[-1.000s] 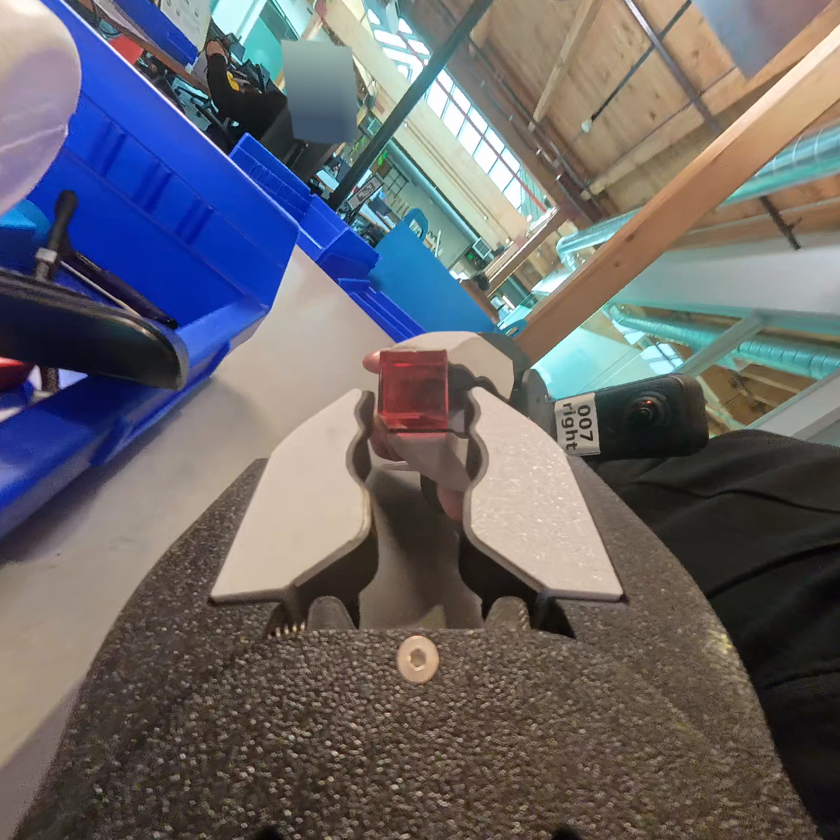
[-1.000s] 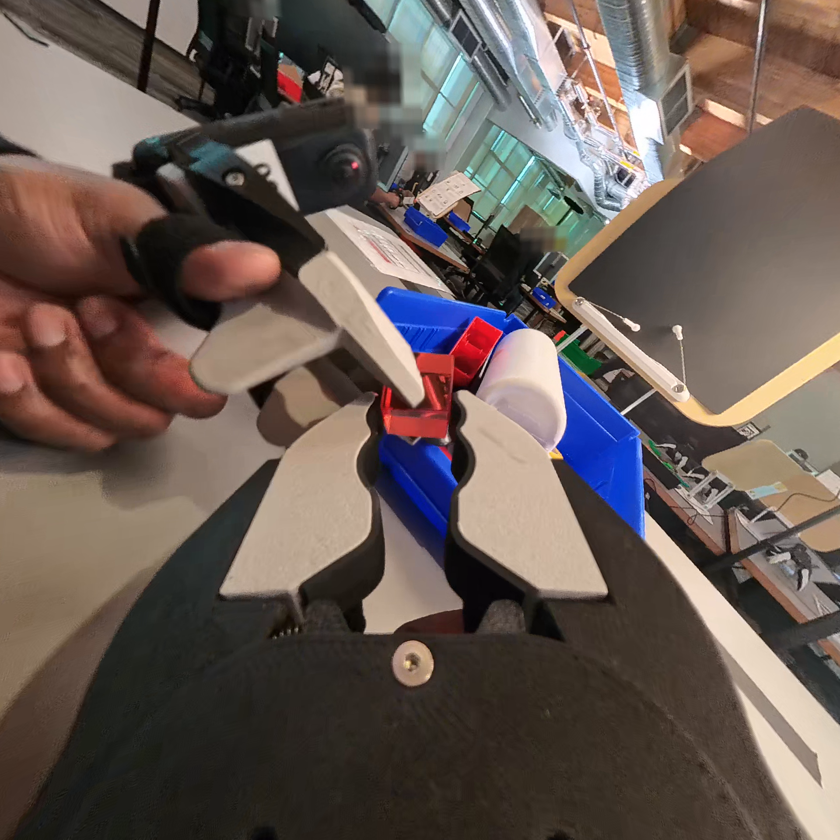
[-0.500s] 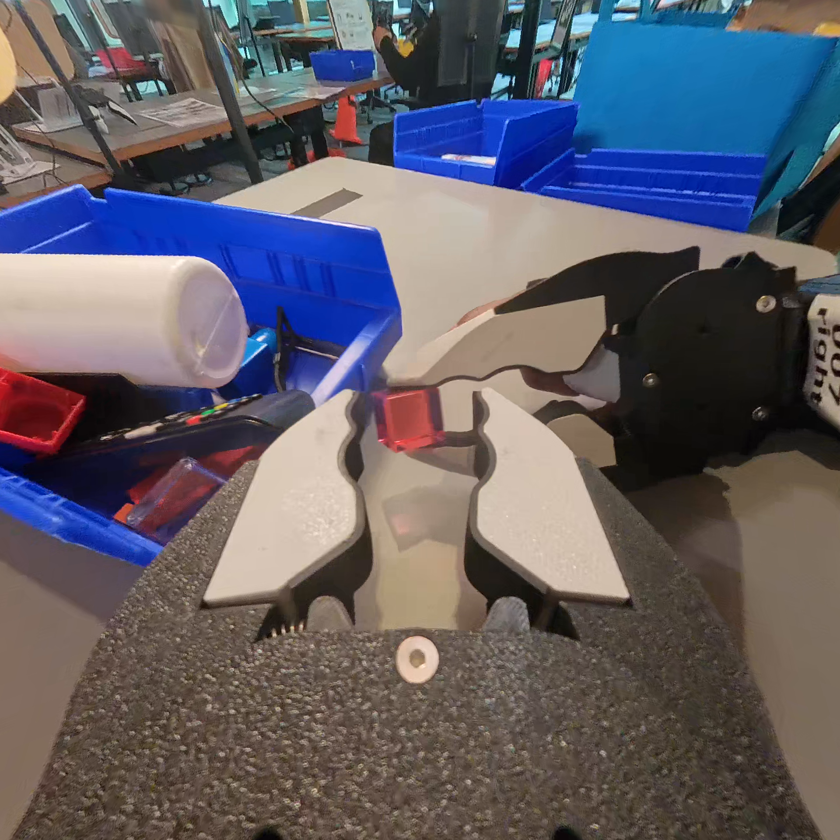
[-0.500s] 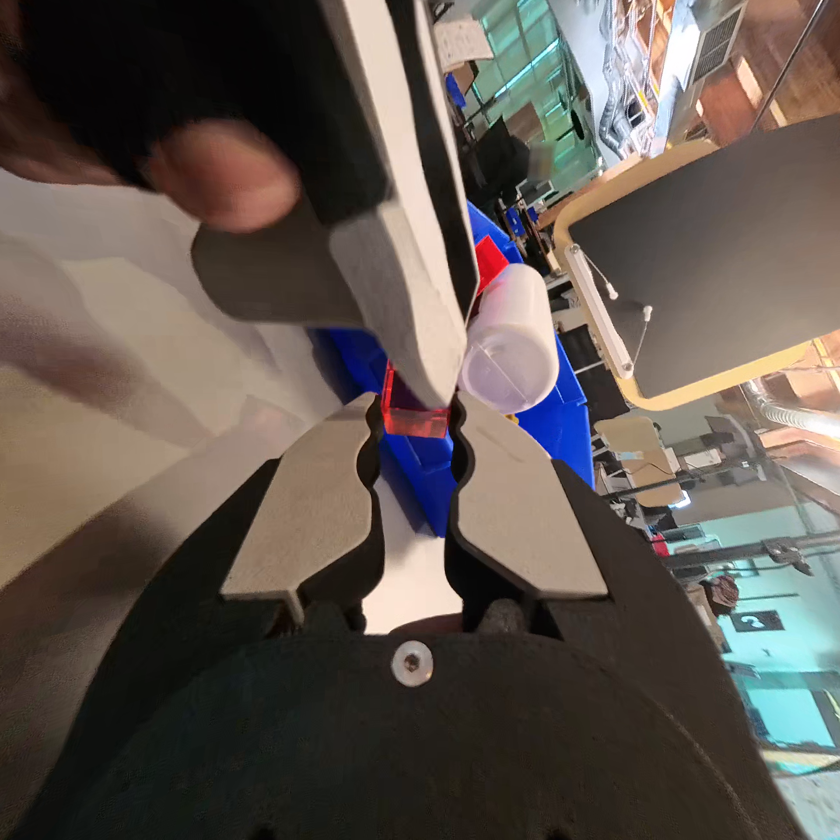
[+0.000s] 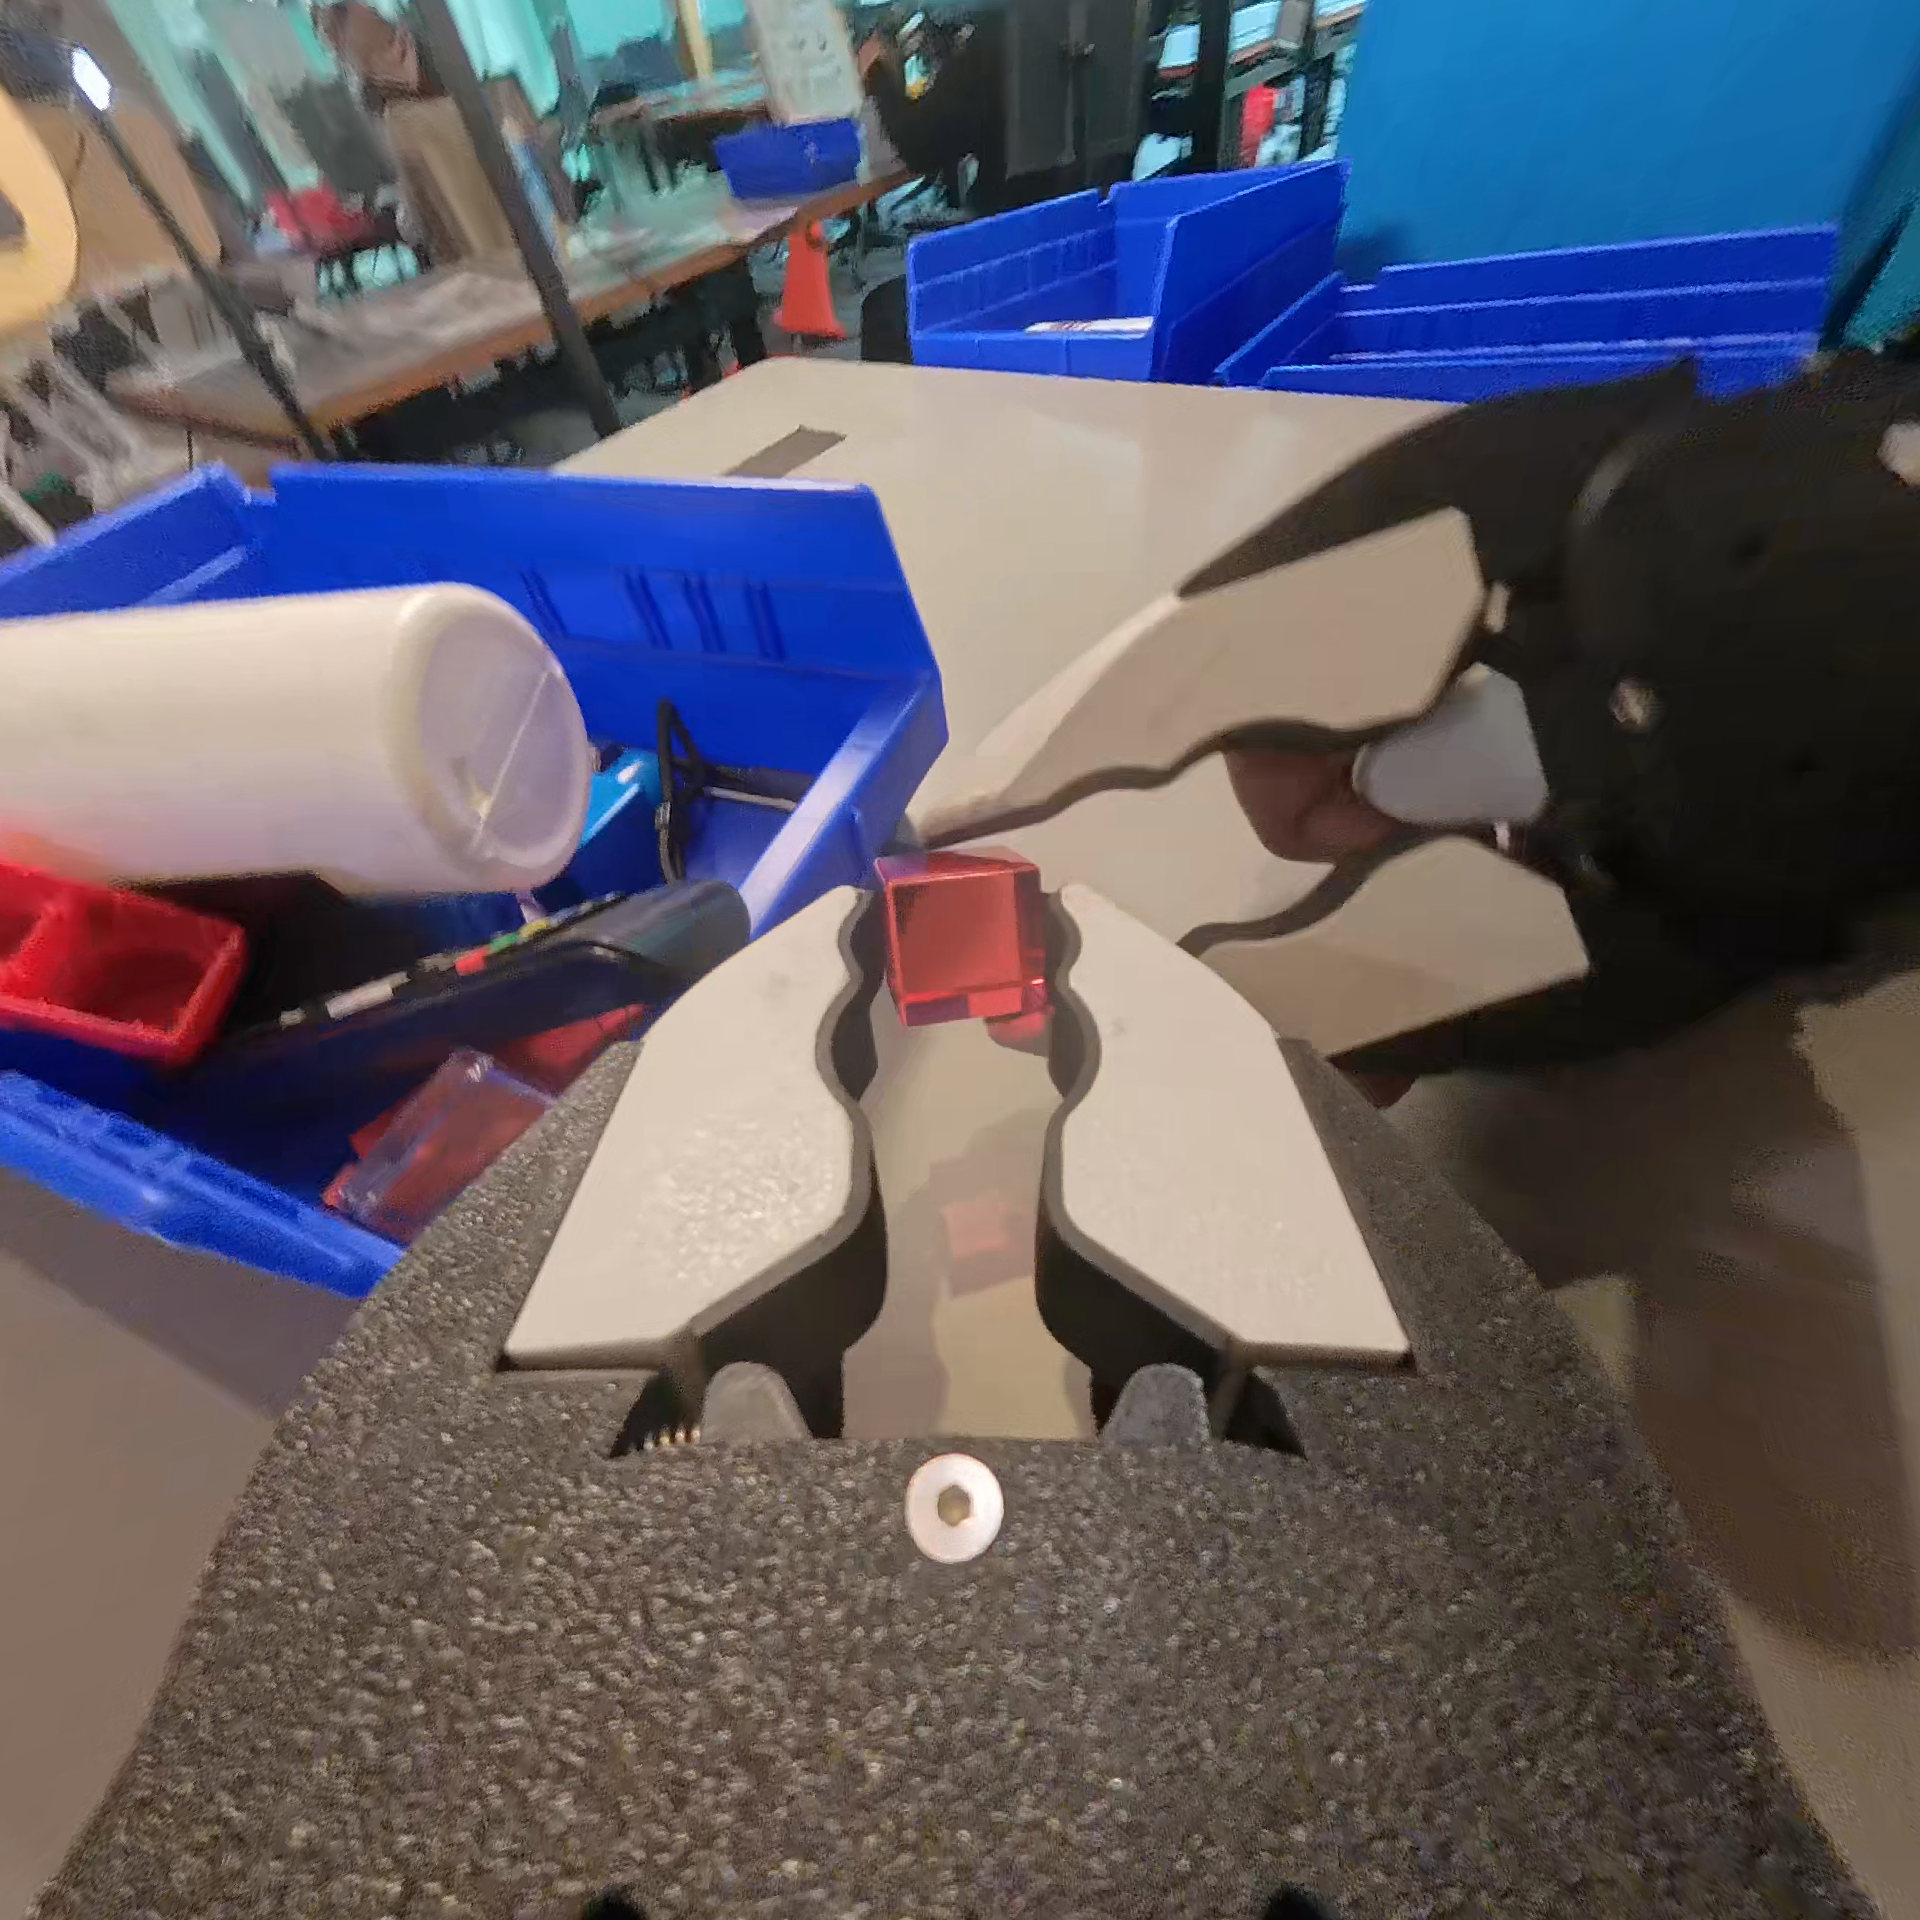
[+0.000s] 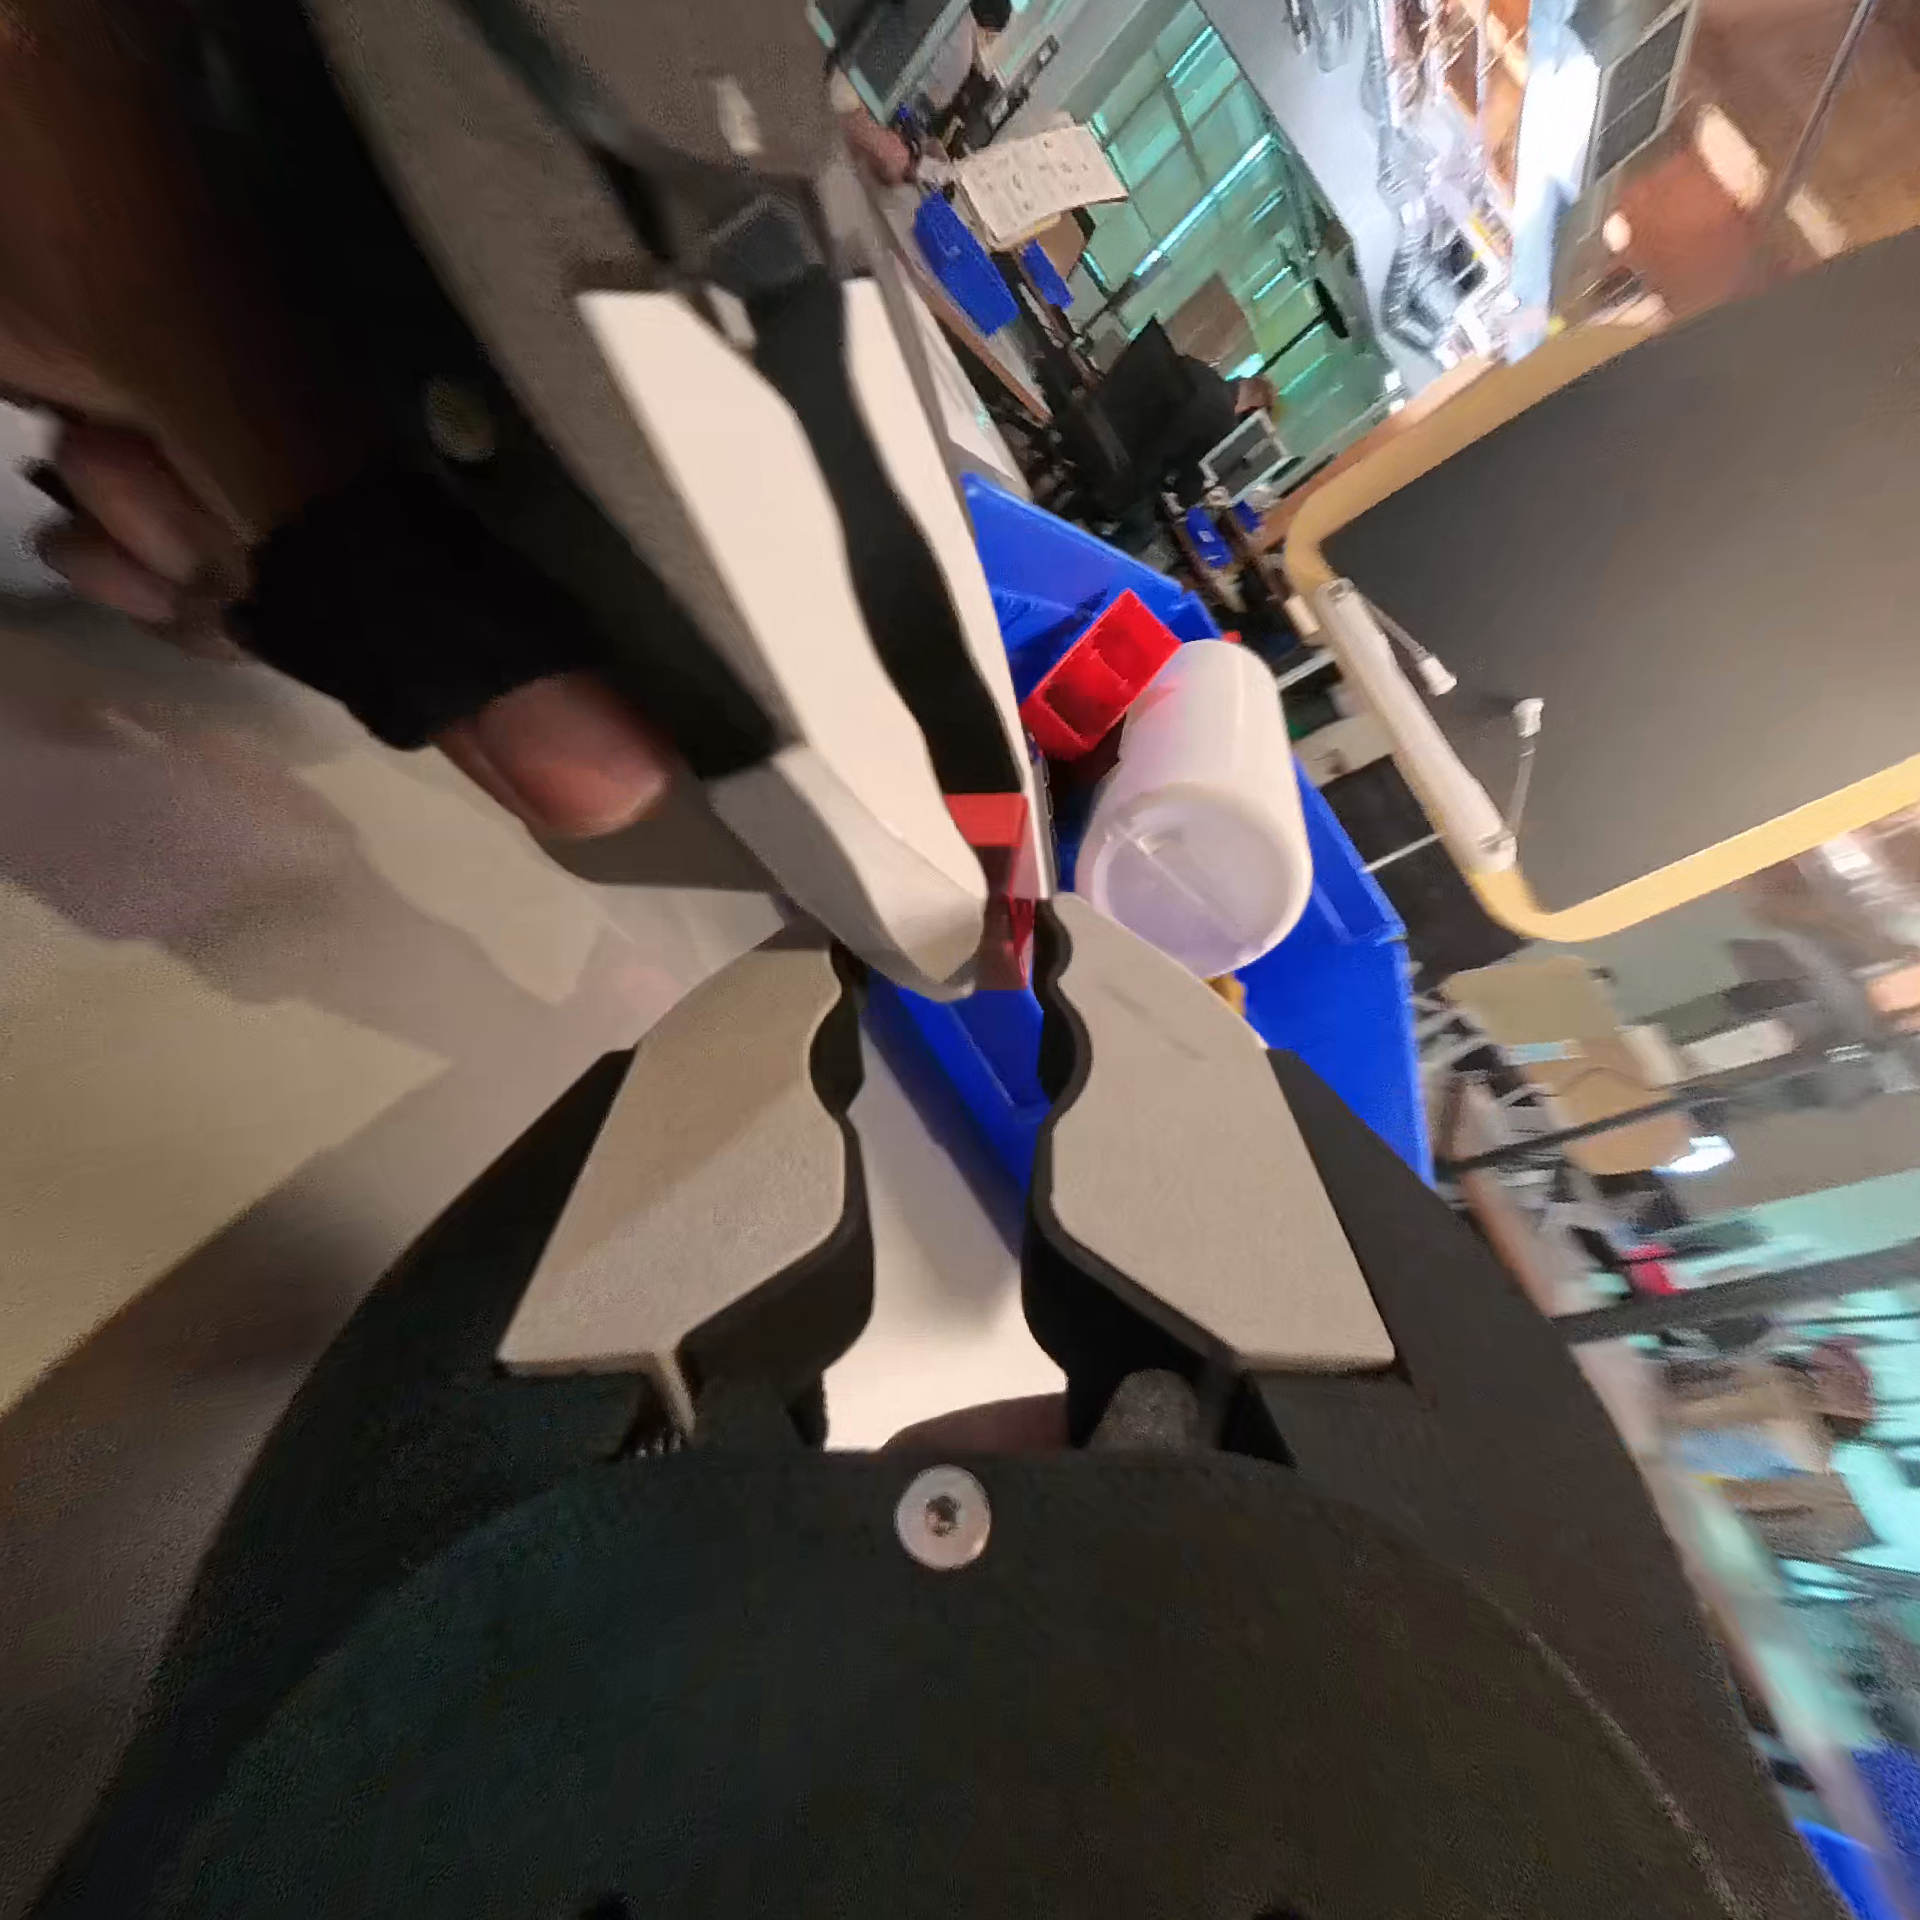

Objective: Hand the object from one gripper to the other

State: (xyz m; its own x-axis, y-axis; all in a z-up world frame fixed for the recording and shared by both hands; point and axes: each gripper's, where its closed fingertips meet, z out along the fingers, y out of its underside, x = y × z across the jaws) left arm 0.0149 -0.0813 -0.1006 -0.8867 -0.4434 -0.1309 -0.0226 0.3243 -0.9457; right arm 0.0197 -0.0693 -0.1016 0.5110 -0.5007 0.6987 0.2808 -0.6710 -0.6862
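A small clear red cube (image 5: 961,945) sits between the fingertips of my left gripper (image 5: 961,904), which is shut on it just above the grey table (image 5: 1039,488). In the left wrist view the right gripper's fingers (image 5: 1247,665) come in from the right, spread apart, one above the cube and one lower right. In the right wrist view my right gripper (image 6: 940,951) is open. The left gripper (image 6: 987,883) reaches down between its tips. Only a sliver of the cube (image 6: 997,831) shows there.
A blue bin (image 5: 727,582) stands close on the left with a white cylinder (image 5: 260,727), a red tray (image 5: 104,966), a dark remote (image 5: 468,977) and a clear red box (image 5: 436,1143). More blue bins (image 5: 1122,270) stand at the table's far edge.
My left gripper has closed on the red cube. My right gripper's fingers have spread apart and no longer pinch it.
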